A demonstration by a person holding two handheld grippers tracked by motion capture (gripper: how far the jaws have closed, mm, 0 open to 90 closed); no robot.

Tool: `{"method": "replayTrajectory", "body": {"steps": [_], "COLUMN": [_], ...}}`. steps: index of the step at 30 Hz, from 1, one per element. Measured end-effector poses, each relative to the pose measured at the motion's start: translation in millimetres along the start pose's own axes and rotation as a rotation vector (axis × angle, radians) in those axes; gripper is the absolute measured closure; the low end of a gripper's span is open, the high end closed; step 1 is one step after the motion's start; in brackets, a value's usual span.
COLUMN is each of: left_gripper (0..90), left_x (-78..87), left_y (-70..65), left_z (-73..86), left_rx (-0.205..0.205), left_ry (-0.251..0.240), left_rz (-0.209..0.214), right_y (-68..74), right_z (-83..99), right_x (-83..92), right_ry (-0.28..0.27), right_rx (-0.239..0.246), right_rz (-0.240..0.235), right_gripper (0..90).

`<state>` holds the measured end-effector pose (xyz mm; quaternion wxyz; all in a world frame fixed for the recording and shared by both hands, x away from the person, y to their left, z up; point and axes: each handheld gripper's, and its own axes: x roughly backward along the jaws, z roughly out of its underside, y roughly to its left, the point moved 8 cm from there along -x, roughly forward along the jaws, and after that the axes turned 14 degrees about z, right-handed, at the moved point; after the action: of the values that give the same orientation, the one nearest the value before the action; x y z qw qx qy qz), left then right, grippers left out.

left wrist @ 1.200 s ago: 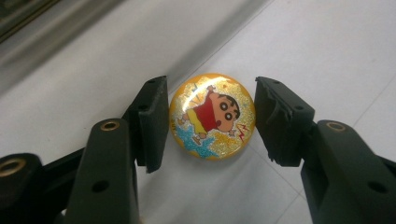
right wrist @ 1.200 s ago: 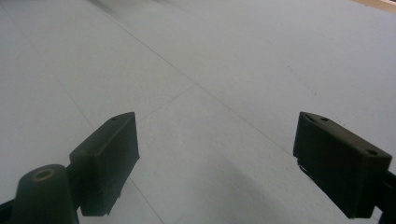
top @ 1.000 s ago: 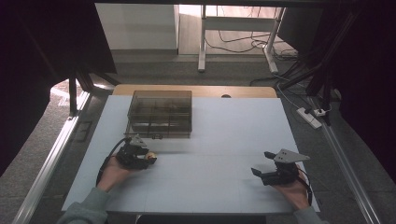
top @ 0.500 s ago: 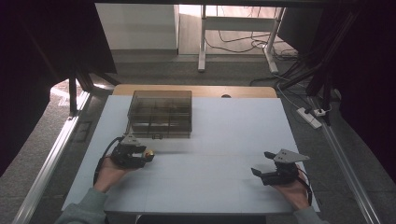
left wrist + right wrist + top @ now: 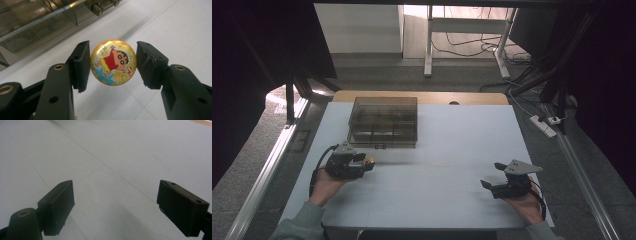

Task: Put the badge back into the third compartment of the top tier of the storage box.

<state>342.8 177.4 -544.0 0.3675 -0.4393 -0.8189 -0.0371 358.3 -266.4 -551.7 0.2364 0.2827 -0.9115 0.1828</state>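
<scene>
Left tool (image 5: 368, 163): sits at the near left of the bench (image 5: 452, 150), in the person's left hand (image 5: 326, 184), its tip pointing right.
Left tool, jaws: pinching a round badge (image 5: 113, 62); in the left gripper view the two black pads press on its left and right edges.
Badge: orange and glittery, with a cartoon child in a red top and blue stars around the figure; it faces the camera and is lifted clear of the bench surface. In the high view it shows as a small orange spot (image 5: 370, 161) at the tool's tip.
Box (image 5: 383, 121): clear smoky plastic with compartments, lid down, at the far left of the bench, just beyond the left tool; its latch and front wall (image 5: 37, 22) lie close behind the badge.
Right tool (image 5: 493, 176): near right of the bench, in the right hand (image 5: 523, 202), well apart from the badge.
Right tool, jaws: spread wide, with bare pale bench (image 5: 120, 157) between them.
</scene>
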Motion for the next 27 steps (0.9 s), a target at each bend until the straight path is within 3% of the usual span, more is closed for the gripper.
{"method": "replayTrajectory", "body": {"steps": [27], "left_gripper": [47.4], "left_x": [32.8], "left_y": [-5.4], "left_z": [-22.8], "left_rx": [-0.023], "left_ry": [-0.148], "left_rz": [0.002], "right_y": [1.0], "right_z": [0.5], "right_x": [-2.1], "right_ry": [0.001], "right_rx": [0.003], "right_rz": [-0.004], "right_gripper": [14.4]}}
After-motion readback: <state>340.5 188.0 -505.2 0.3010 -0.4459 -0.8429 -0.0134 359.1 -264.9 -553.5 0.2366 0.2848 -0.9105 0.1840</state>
